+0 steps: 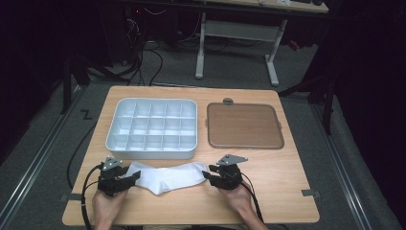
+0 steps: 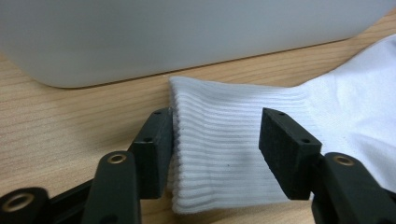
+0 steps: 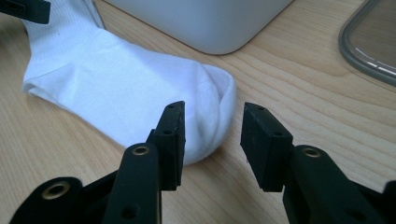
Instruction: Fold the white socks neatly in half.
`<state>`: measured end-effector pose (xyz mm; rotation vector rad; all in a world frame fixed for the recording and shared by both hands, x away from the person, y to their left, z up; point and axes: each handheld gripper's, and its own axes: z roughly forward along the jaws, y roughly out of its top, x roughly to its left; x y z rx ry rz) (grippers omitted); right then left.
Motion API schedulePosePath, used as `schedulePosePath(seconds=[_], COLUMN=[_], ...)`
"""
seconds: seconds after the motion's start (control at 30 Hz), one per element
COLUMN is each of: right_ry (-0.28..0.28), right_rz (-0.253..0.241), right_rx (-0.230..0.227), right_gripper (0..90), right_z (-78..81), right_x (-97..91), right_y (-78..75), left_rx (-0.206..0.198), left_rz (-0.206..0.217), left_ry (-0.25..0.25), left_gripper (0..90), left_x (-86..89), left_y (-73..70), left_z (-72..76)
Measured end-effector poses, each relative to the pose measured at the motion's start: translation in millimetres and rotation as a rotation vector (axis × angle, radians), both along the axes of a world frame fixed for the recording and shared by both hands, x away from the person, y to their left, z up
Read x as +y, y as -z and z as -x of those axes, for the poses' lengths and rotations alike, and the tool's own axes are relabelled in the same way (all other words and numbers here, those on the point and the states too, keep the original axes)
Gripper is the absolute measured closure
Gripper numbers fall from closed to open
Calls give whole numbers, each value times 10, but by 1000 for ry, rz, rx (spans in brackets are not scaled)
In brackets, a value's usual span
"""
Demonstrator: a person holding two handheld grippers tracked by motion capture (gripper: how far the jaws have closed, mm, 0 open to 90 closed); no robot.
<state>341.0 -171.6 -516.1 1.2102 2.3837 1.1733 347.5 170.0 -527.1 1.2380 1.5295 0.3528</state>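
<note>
A white sock (image 1: 167, 176) lies flat on the wooden table (image 1: 287, 182) near its front edge, ribbed cuff to the left and toe to the right. My left gripper (image 1: 133, 176) stands at the cuff; in the left gripper view its jaws (image 2: 217, 133) straddle the ribbed cuff (image 2: 224, 144), one pad at the cuff's edge, the other over the fabric, with no squeeze visible. My right gripper (image 1: 207, 173) is at the toe end. In the right gripper view it (image 3: 212, 135) is open, and the sock's toe (image 3: 210, 107) reaches into the gap.
A white compartment tray (image 1: 152, 152) sits just behind the sock, its wall close in both gripper views (image 2: 187, 37) (image 3: 210, 23). A brown flat lid (image 1: 244, 125) lies to its right. Beyond the table are a desk frame and cables on the floor.
</note>
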Motion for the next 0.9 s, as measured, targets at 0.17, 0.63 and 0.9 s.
schedulePosePath(seconds=[0.17, 0.63, 0.9], right_ry=[1, -2, -2], right_rz=[4, 51, 58], right_rx=[9, 11, 8], right_gripper=[636, 833, 854], right_z=[-30, -42, -14], right_x=[39, 11, -58], right_y=[32, 42, 12], left_rx=[2, 18, 25], left_rz=[-2, 6, 22], left_ry=[4, 39, 70], left_gripper=[501, 668, 767], left_x=[6, -2, -57], left_y=[2, 5, -8], left_z=[4, 26, 52])
